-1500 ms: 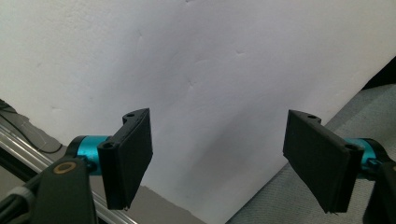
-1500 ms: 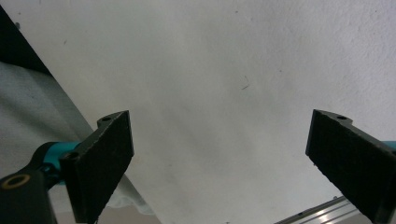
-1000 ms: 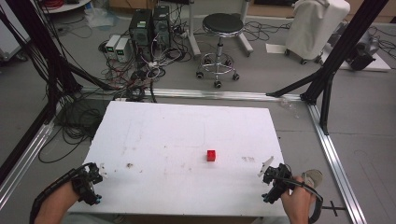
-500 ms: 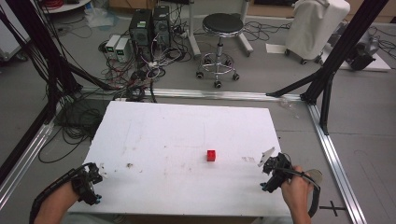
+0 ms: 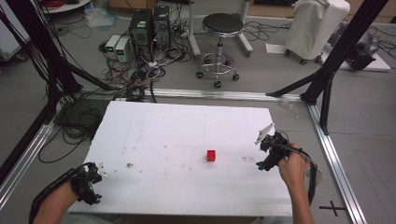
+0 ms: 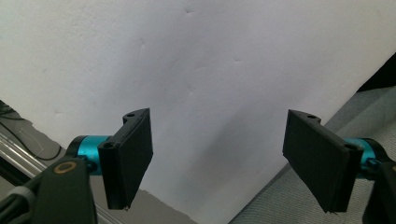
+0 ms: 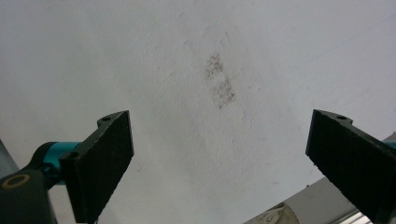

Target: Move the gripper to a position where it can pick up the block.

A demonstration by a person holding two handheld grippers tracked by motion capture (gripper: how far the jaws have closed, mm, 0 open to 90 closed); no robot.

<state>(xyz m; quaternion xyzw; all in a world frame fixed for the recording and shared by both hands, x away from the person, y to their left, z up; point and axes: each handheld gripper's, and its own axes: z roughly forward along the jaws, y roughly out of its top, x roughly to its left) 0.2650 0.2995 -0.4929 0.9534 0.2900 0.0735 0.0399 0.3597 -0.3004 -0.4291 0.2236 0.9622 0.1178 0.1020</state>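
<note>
Red block (image 5: 211, 155), small and square, sitting alone near the middle of the white table (image 5: 177, 126), a bit toward the right side, seen from the high view. Looks hard and stiff, most likely light, with flat sides that should not slip much between flat black pads. Probably not easy to break. Best grabbed by two flat sides facing each other, with the jaws coming down over the top. Same high view: right gripper (image 5: 265, 157) in a hand (image 5: 292, 163) near the right edge of the table, near the block but not touching it. Left gripper (image 5: 95, 179) down at the near left corner, well apart from the block. Cannot tell from up here how wide the jaws are. Past the table, a black stool (image 5: 219, 23) and a tangle of cables (image 5: 135, 70) on the floor. Next, the left gripper view: left gripper (image 6: 217, 154) with jaws spread wide and nothing between them, just white table and its edge below. Last, the right gripper view: right gripper (image 7: 219, 163) also spread wide and holding nothing, pointing at bare table with a grey smudge (image 7: 219, 84). Likely needs to turn toward the block before any grab.
</note>
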